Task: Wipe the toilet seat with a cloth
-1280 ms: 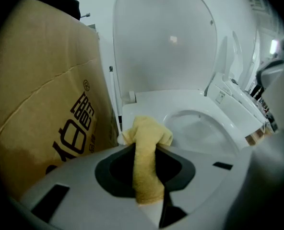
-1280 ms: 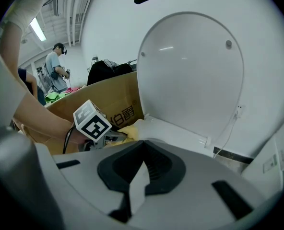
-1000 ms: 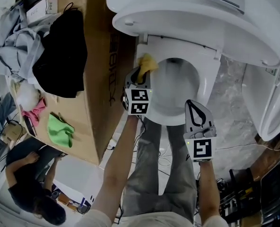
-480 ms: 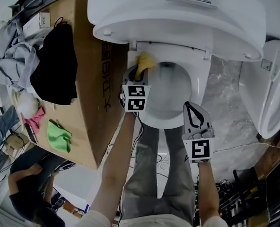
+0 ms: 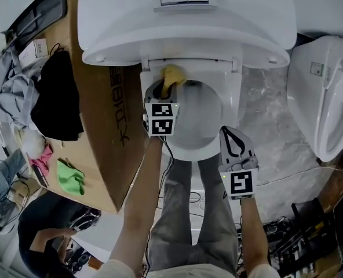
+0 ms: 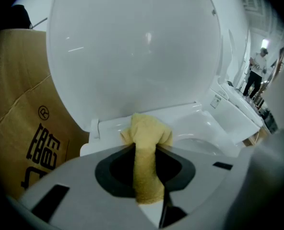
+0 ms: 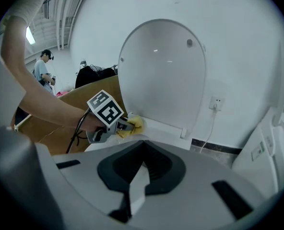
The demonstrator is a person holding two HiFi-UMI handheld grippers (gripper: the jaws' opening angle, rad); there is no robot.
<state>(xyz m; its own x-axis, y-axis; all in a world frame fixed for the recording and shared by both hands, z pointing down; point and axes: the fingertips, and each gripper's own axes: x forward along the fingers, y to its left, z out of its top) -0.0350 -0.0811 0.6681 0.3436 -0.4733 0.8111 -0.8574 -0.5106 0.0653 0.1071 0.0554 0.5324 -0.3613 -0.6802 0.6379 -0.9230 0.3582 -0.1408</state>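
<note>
Head view: left tool [image 5: 164, 91] pinches a yellow cloth [image 5: 172, 74] that rests on the seat [image 5: 228, 112] at its 11 o'clock rear corner. The cloth looks soft, light and likely to bunch, so a mid-fold grip suits. Right tool [image 5: 236, 141] is pressed together, empty, at 5 o'clock. Box [image 5: 102, 114] crowds 9 o'clock; 3 o'clock looks open

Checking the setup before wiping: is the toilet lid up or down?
Up: the lid stands raised behind the seat, leaving the bowl exposed.
</note>
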